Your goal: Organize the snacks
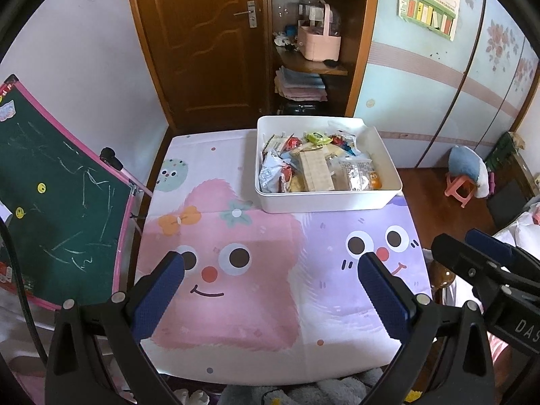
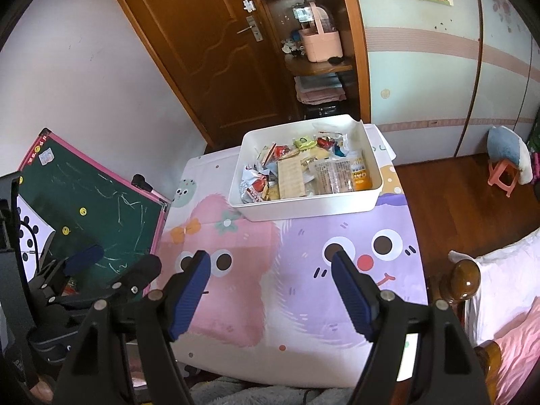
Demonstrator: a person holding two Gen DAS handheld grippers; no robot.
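Your left gripper [image 1: 271, 263] and right gripper [image 2: 270, 263] both stand spread with nothing between the pads, low in frame over the cartoon-print surface [image 1: 236, 303]. The white bin [image 1: 324, 199] sits upper centre on that surface, heaped with snack packets [image 1: 317, 168]; packets overlap, so the lower ones are hidden and most labels are unreadable. In the left view your right gripper is cut off at the right edge.

Right tongs [image 2: 271, 263] gape empty above the cartoon tablecloth [image 2: 303, 303], white snack bin [image 2: 303, 207] beyond.
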